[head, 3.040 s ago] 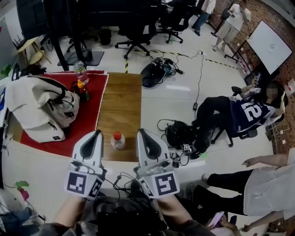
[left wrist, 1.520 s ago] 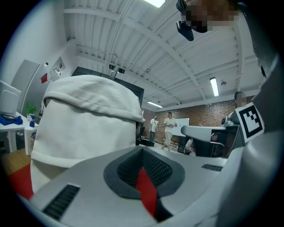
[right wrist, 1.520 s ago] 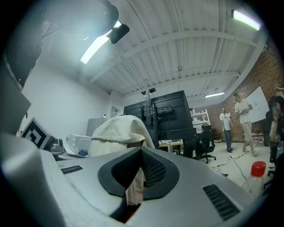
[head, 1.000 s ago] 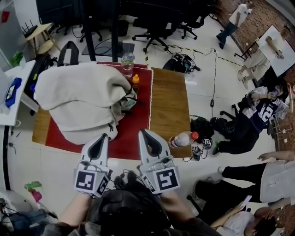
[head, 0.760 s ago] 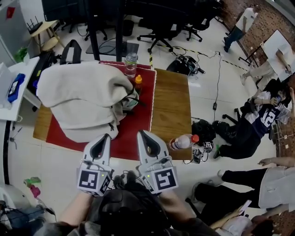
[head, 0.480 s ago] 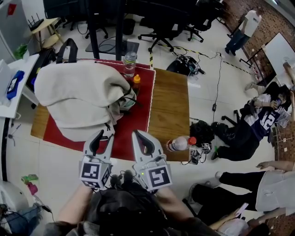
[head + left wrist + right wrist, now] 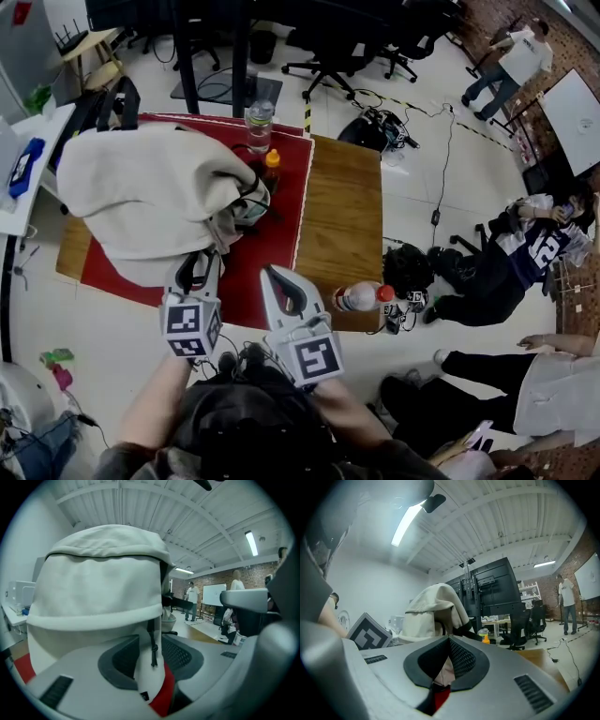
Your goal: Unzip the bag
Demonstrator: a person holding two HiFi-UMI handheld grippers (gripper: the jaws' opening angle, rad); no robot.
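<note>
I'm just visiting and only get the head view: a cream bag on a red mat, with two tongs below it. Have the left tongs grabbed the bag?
Observer: Not yet. The left gripper view shows the left tongs have just been opening. They stand apart, and the bag's black zipper cord hangs between them, unpinched.
Visitor: And the right tongs?
Observer: The right gripper view shows the right tongs shut, holding nothing.
Visitor: What's behind the bag?
Observer: A big black screen on a stand, seen upright in the right gripper view.
</note>
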